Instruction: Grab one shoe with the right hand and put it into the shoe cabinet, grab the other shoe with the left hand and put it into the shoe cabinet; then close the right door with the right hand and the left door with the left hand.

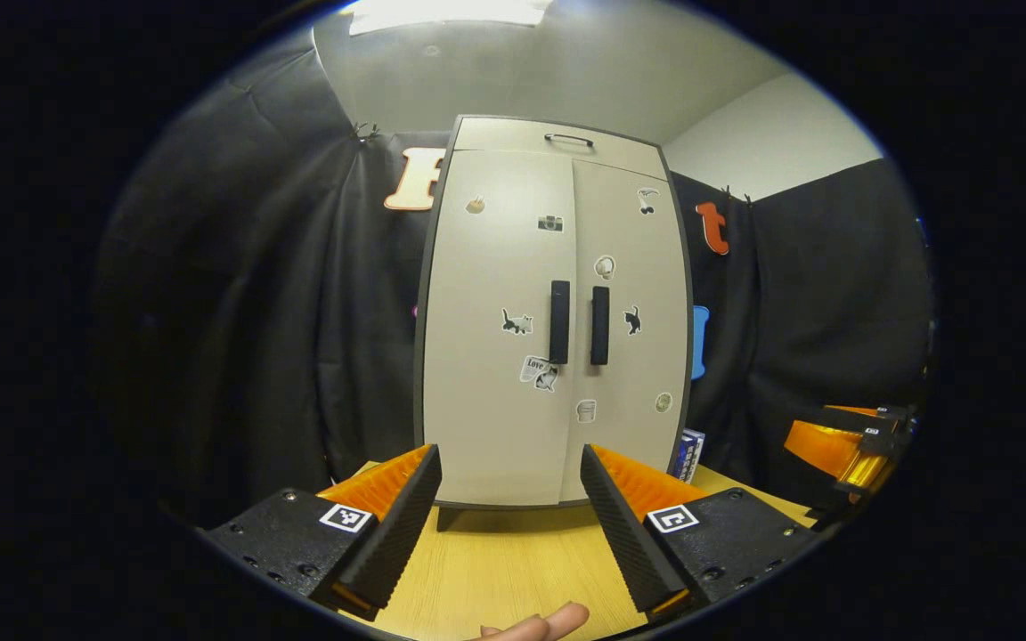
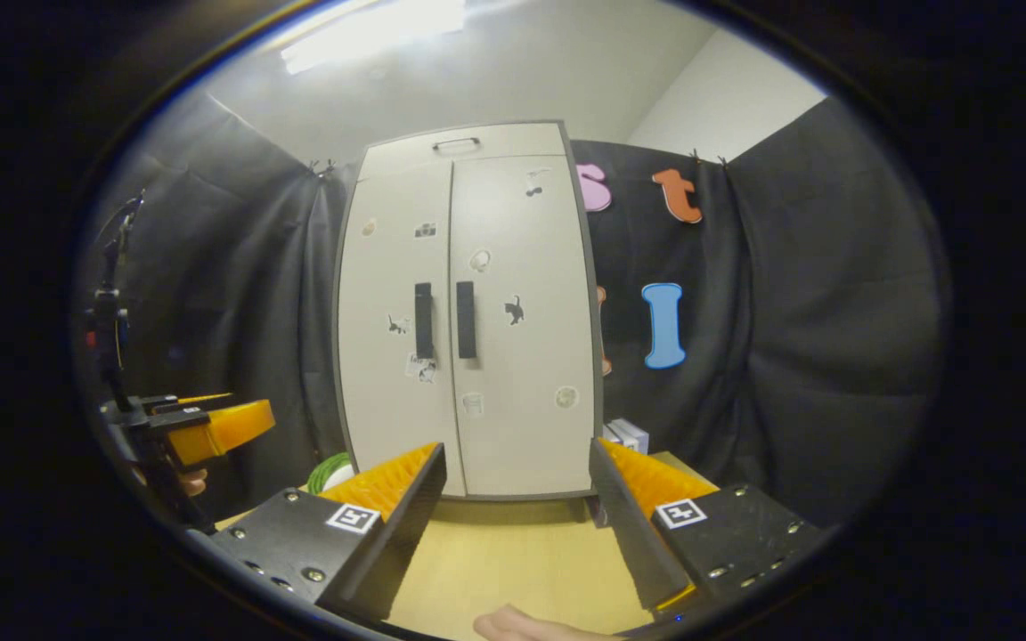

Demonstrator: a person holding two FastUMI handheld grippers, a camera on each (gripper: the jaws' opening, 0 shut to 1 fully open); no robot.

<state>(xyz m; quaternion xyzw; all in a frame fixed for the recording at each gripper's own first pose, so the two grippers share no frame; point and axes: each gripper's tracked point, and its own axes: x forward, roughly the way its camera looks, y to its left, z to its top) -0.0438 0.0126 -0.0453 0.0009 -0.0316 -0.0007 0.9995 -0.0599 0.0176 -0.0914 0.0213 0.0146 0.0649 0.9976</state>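
The pale shoe cabinet (image 1: 553, 312) stands with two sticker-dotted doors closed, two black handles (image 1: 559, 321) side by side. Left gripper (image 1: 508, 507) and right gripper (image 2: 517, 507) gape wide, holding nothing.

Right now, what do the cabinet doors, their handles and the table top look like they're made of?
Cabinet doors: likely painted or laminated board, smooth matte beige, flat and grainless, dotted with stickers. Handles: dark matte bars, plastic or coated metal; I can't tell which. Table top: pale wood or wood-look laminate, with fine straight grain lines showing.
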